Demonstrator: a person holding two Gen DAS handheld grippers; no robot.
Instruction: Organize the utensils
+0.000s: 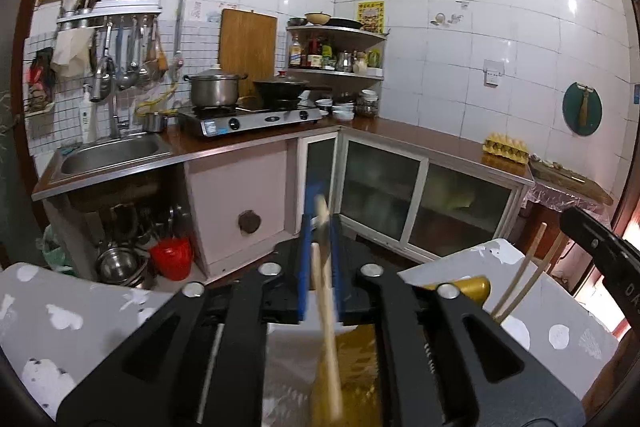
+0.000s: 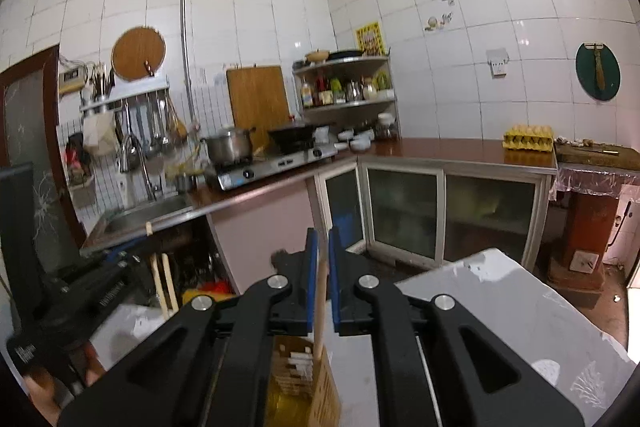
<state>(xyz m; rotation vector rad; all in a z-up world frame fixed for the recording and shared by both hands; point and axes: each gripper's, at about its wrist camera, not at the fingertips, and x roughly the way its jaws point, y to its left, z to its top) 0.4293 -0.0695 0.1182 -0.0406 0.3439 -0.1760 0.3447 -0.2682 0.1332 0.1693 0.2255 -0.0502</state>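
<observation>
Below the left gripper (image 1: 320, 247), most of the gold container (image 1: 352, 379) is hidden by the black linkage; only a blurred yellow surface shows between the arms. A pale wooden chopstick (image 1: 326, 307) runs up between the blue pads (image 1: 306, 259), which sit close on either side of it and appear to pinch it, though motion blur at its upper end prevents confirming contact. At right, two more chopsticks (image 1: 528, 275) lean out of a gold cylindrical holder (image 1: 472, 287), partly cut off by the gripper arm.

The right gripper (image 2: 323, 259) has its blue pads (image 2: 312, 267) narrowly parted around a round, light wooden stick (image 2: 320, 307); a thin gap shows on each side, so grip cannot be confirmed. The stick's lower end drops toward a cardboard box (image 2: 316, 383) whose interior is mostly obscured. At the left edge, the other gripper appears dark and blurred.

Both views show a white table cover (image 2: 500, 307), smooth, with pale printed patches.
</observation>
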